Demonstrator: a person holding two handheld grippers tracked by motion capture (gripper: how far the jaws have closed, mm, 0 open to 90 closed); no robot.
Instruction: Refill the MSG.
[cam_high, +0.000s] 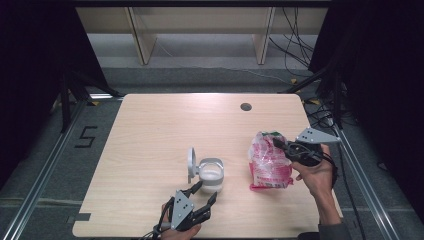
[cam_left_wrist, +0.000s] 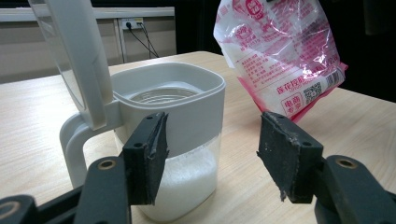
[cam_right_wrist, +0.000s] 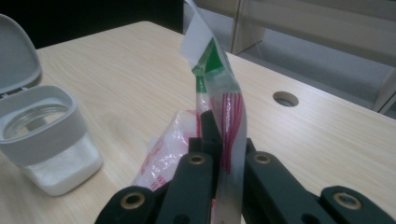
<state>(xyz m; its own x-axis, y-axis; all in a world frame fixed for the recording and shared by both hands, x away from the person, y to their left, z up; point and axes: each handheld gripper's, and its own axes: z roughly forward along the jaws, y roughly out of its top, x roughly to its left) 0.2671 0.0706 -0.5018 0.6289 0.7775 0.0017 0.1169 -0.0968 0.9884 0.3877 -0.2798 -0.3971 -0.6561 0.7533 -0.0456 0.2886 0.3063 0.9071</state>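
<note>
The table (cam_high: 160, 130) has a pale wood-grain top with a smooth, matt finish. The container (cam_left_wrist: 187, 121) looks like plastic: an opaque, matt grey-white collar, lid and handle over a clear, glossy lower body that shows fine white grains inside. The bag (cam_left_wrist: 280, 51) is thin, crinkled, glossy plastic film, see-through with pink and white print, and with a green patch near its top edge. The right gripper (cam_right_wrist: 219, 140) and left gripper (cam_left_wrist: 210, 154) have matt black plastic-looking jaws with rough, frayed pad edges and brass-coloured rivets.
</note>
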